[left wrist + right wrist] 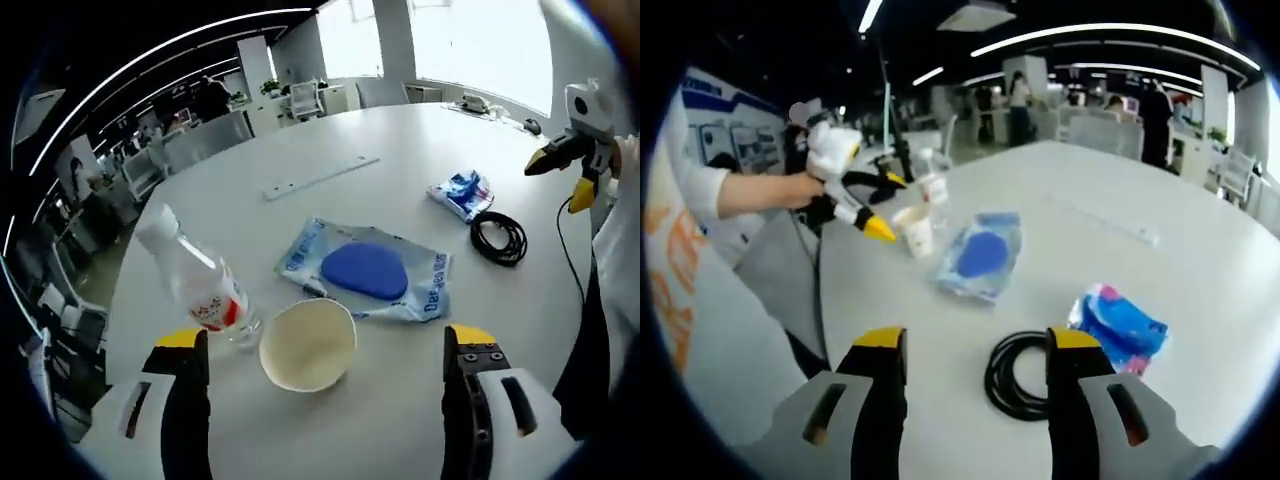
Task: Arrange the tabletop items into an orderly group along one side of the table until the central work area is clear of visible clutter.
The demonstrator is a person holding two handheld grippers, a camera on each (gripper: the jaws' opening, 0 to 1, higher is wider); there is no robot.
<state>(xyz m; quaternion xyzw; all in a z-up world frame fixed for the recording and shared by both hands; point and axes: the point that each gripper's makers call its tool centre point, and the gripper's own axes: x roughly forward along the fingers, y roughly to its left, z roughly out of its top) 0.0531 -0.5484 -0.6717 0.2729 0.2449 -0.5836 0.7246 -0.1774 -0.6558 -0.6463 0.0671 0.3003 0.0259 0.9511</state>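
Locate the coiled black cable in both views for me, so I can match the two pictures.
Left gripper view: the coiled black cable lies at the right, on the round white table, just below the small blue-and-white packet.
Right gripper view: the cable lies bottom centre, between this hand-held gripper's jaws, left of that packet.
Shared landmark: the clear plastic bag holding a blue oval pad.

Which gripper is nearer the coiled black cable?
Right. The right gripper hangs open just short of the black cable, which lies between its jaws. The left gripper is across the table by the paper cup and bottle.
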